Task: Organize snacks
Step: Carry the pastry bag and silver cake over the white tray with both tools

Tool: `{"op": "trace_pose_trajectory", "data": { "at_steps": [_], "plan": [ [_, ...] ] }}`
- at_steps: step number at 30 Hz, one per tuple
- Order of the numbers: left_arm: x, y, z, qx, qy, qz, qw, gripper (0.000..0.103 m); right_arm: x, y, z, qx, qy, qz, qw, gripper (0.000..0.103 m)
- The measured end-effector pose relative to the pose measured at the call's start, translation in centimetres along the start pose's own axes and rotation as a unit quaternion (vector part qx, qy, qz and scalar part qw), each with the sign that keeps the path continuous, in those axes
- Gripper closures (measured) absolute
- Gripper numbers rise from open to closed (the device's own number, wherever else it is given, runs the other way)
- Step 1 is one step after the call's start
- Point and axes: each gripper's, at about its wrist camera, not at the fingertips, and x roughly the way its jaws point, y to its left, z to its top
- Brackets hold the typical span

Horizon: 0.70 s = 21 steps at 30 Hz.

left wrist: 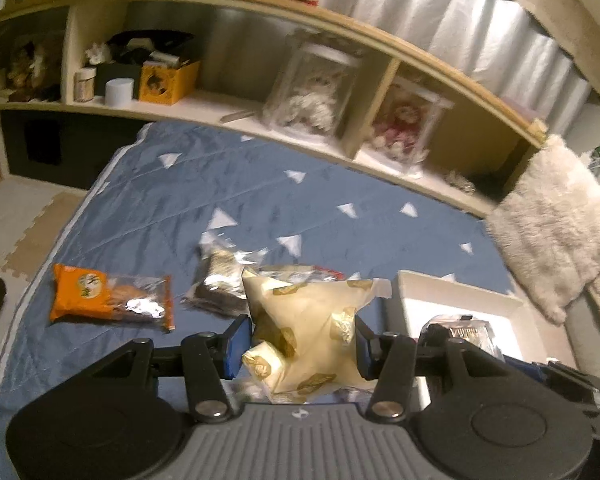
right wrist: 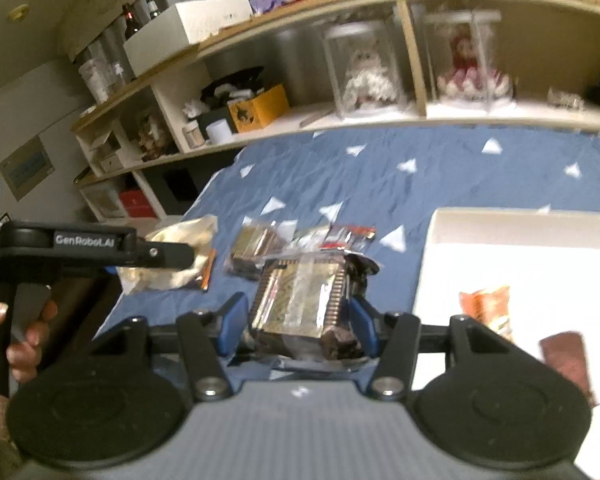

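Observation:
My left gripper is shut on a cream snack bag with gold print, held up above the blue bedspread. My right gripper is shut on a clear packet of dark wafer bars, also lifted. In the right wrist view the left gripper shows at the left with the cream bag in it. An orange snack packet and a clear packet of dark snacks lie on the bedspread. A white box at the right holds an orange packet and a brown one.
A long wooden shelf runs behind the bed with a yellow box, jars and two cased dolls. A fluffy cream pillow lies at the right. Foam floor mats show at the left. A hand holds the left gripper's grip.

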Motion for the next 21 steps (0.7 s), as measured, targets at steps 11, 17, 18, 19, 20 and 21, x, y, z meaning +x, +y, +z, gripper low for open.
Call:
{"op": "trace_pose_trajectory", "data": {
  "at_steps": [11,17,18,19,20,21],
  "plan": [
    [1.7,-6.4,-0.8,0.019,0.021,-0.054,0.9981,0.05,-4.9,-5.2,0.2,0.005,-0.015,-0.063,0.998,0.042],
    [3.8,-9.2,-2.3,0.031,0.053,-0.073,0.9954,0.05,-7.1,-9.3,-1.0,0.048,-0.026,-0.096,0.994,0.042],
    [4.3,-9.6,-2.6,0.031,0.061,-0.078,0.9946,0.05,-7.5,-9.9,-1.2,0.053,-0.027,-0.101,0.993,0.042],
    [4.7,-10.0,-2.9,0.031,0.069,-0.082,0.9938,0.05,-7.8,-10.5,-1.4,0.058,-0.027,-0.106,0.992,0.042],
    [5.2,-10.4,-3.2,0.032,0.077,-0.088,0.9926,0.05,-8.1,-11.1,-1.6,0.063,-0.028,-0.112,0.991,0.042],
    [5.7,-10.9,-3.6,0.033,0.085,-0.093,0.9915,0.05,-8.3,-11.7,-1.8,0.068,-0.028,-0.118,0.99,0.042]
  ]
}}
